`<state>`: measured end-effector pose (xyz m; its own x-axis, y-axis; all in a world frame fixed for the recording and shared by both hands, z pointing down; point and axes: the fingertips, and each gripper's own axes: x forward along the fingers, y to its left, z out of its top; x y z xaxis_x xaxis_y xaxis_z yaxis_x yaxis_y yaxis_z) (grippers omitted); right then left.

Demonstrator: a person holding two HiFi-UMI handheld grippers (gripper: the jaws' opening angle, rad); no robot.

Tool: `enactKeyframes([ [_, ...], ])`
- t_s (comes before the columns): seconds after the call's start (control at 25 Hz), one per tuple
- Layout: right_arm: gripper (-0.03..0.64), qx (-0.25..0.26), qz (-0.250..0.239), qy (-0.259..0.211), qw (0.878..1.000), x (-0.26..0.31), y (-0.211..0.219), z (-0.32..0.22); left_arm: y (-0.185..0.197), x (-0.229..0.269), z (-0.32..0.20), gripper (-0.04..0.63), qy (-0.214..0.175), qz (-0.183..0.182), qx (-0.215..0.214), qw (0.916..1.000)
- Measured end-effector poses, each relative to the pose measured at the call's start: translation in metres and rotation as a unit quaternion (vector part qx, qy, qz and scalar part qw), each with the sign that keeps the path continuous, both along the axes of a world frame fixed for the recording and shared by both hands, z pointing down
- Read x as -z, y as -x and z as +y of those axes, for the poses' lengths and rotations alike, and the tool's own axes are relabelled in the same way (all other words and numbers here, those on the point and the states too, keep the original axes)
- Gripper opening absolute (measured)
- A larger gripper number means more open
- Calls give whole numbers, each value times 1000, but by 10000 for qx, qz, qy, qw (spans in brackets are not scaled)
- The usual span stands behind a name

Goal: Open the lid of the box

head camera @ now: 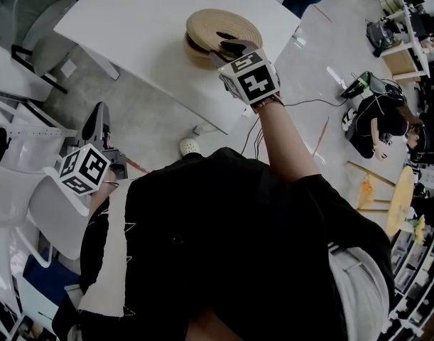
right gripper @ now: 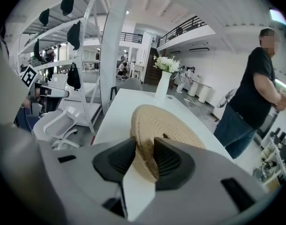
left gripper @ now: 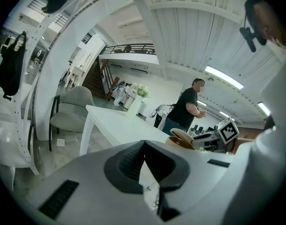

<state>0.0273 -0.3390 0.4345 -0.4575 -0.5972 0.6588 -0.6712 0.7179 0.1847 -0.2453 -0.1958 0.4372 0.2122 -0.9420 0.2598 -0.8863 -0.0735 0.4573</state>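
A round woven straw box [head camera: 194,51] stands on the white table [head camera: 138,20]. Its flat woven lid [head camera: 221,24] is tilted up, with a dark gap showing at its left side. My right gripper [head camera: 228,47] is shut on the lid's near rim. In the right gripper view the lid [right gripper: 167,124] stands on edge between the pads [right gripper: 171,159] of the right gripper [right gripper: 143,143]. My left gripper [head camera: 97,112] hangs low at the left, off the table, shut and holding nothing; its own view shows the left gripper [left gripper: 144,145] with the box [left gripper: 179,138] far ahead.
A white vase of flowers [right gripper: 163,84] stands at the table's far end. A person in black [right gripper: 255,95] stands beside the table. Grey chairs [head camera: 40,25] and white chairs [head camera: 32,204] crowd the left. Another person [head camera: 380,123] sits among cables on the floor at the right.
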Motion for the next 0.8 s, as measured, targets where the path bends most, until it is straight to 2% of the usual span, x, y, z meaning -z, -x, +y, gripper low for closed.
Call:
enactKeyframes([
  [0.8, 101, -241, -386, -271, 9986, 20, -11, -2, -6, 0, 1, 11, -47, -6, -42, 10000],
])
